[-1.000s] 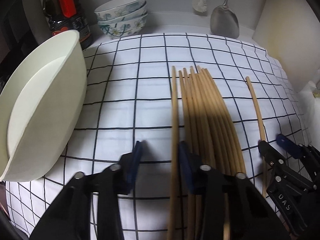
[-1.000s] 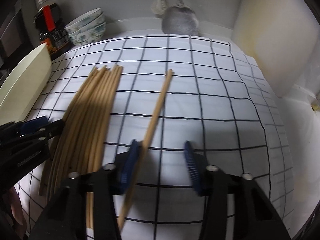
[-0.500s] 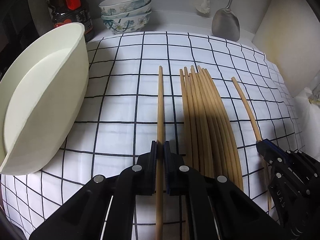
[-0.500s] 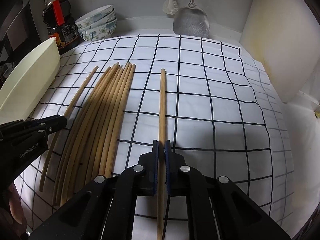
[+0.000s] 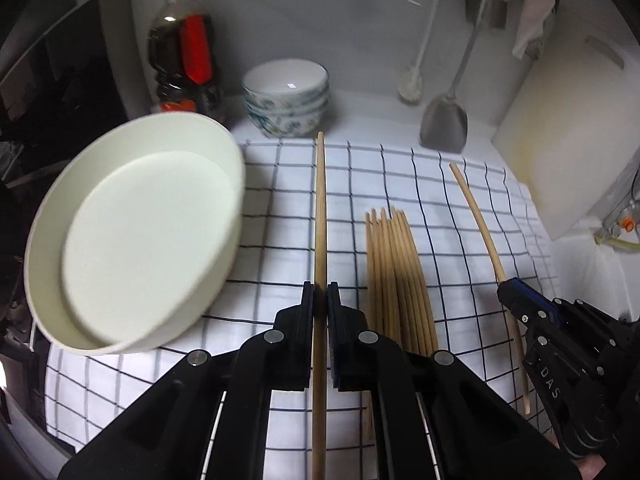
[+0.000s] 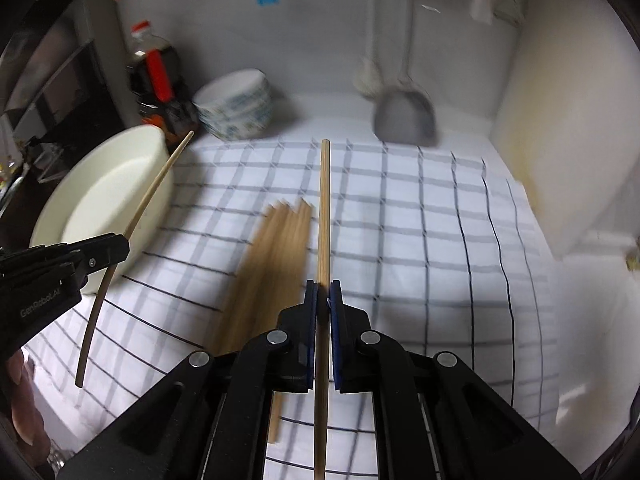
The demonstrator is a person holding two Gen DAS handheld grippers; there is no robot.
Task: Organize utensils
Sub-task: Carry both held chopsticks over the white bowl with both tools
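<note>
Each gripper pinches one chopstick lengthwise between closed fingers: the left gripper (image 5: 320, 300) holds its stick (image 5: 320, 216), the right gripper (image 6: 323, 300) holds another (image 6: 324, 208), both raised above a bundle (image 5: 396, 276) lying on the checked cloth (image 5: 280, 224), beside a white basin (image 5: 132, 240).

Matt wooden chopsticks (image 5: 396, 276), checked cloth (image 5: 280, 208), glossy ceramic bowls (image 5: 286, 98), metal spatula (image 5: 444, 124).

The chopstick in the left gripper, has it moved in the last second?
Yes. The chopstick has been lifted off the checked cloth, away from the chopstick pile.
</note>
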